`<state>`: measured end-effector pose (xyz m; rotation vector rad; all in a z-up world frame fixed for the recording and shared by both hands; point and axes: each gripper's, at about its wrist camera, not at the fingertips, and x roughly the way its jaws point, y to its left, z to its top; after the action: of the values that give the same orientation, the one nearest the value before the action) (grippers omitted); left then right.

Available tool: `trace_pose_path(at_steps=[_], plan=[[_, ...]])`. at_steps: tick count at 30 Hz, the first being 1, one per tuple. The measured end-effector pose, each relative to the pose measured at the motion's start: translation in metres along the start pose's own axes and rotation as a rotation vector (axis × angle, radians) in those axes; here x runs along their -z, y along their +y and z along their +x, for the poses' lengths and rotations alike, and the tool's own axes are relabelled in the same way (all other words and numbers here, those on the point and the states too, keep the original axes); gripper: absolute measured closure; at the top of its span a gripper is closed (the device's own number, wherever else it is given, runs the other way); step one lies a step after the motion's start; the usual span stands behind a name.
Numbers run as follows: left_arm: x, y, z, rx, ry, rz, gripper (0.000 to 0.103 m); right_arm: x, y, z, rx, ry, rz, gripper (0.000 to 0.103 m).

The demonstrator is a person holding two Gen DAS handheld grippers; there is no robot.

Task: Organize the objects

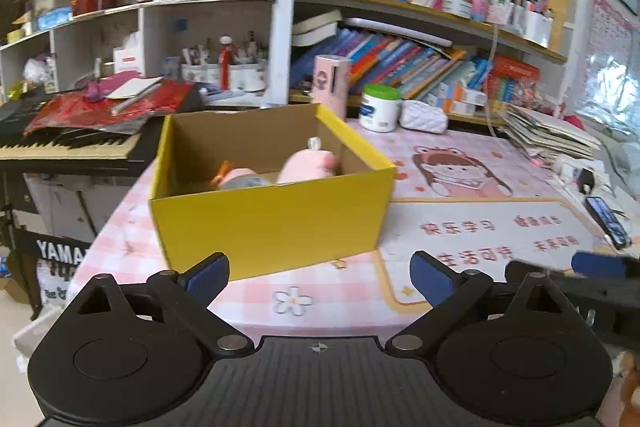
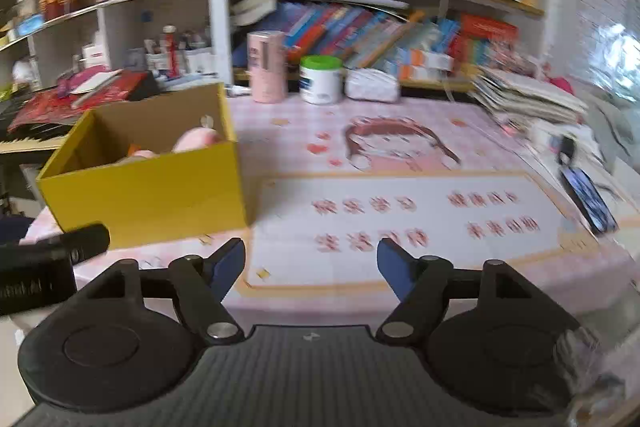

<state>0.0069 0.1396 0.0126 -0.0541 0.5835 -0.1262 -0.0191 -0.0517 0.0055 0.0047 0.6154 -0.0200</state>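
Observation:
A yellow cardboard box (image 1: 272, 223) stands open on the pink checked desk mat (image 1: 460, 163), and the right wrist view has the same box (image 2: 148, 187) at left. Inside lie pink plush toys (image 1: 308, 167), also seen as plush toys (image 2: 196, 141) over the box wall. My left gripper (image 1: 320, 277) hangs just in front of the box, open, with nothing between its blue pads. My right gripper (image 2: 312, 267) is open over the mat's white panel, to the right of the box, and holds nothing. The right gripper's blue tip (image 1: 600, 265) shows at the left view's edge.
At the back of the desk stand a pink cylinder (image 1: 331, 83), a green-lidded white jar (image 1: 380, 107) and a white quilted pouch (image 1: 424, 117). A phone (image 1: 606, 221) and stacked papers (image 1: 552, 135) lie at right. Bookshelves rise behind; a keyboard (image 1: 68, 147) sits left.

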Motion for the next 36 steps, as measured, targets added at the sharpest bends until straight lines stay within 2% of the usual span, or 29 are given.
trace_pose_path(at_steps=[7,11,14,23,36], plan=[[-0.008,-0.033,0.001,0.064,0.015,0.012,0.002,0.017,-0.025,-0.023,0.076,0.012,0.056,0.022],[-0.006,-0.054,-0.001,0.081,0.016,0.033,0.001,0.021,-0.034,-0.027,0.085,0.022,0.069,0.015],[-0.001,-0.072,-0.002,0.049,0.006,0.072,0.001,0.021,-0.038,-0.026,0.077,0.028,0.065,0.012],[-0.006,-0.112,0.009,0.009,0.022,0.083,0.000,0.010,-0.046,-0.013,0.031,0.036,-0.017,0.005],[-0.010,-0.127,0.025,0.003,0.062,0.022,0.000,-0.001,-0.070,0.004,0.005,0.058,-0.016,0.005]])
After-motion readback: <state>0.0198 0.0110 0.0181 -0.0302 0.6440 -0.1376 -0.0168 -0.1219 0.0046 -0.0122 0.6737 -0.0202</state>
